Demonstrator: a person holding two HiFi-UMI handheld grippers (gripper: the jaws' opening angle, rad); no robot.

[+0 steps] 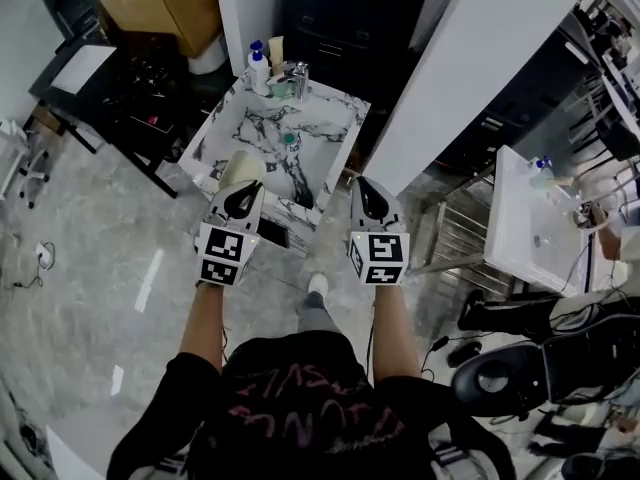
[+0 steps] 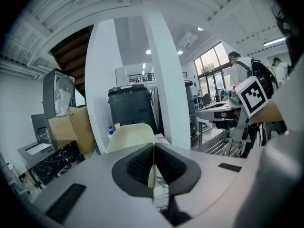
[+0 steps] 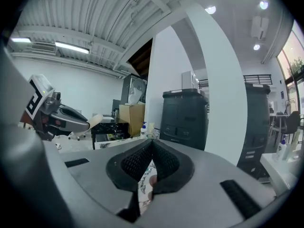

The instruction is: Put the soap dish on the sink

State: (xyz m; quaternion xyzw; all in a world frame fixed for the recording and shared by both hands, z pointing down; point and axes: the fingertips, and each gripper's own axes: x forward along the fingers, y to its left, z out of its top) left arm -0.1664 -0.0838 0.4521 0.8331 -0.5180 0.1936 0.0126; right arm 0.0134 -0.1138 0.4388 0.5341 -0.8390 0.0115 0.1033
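Workshop hall with marble sink, white basin, cardboard box

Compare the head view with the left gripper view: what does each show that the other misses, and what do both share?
Only the head view shows the marble sink from above, its faucet and the person's arms. Only the left gripper view shows the left gripper close up, its jaws clamped on the dish's edge, and people in the background. Both show the cream soap dish and the cardboard box.
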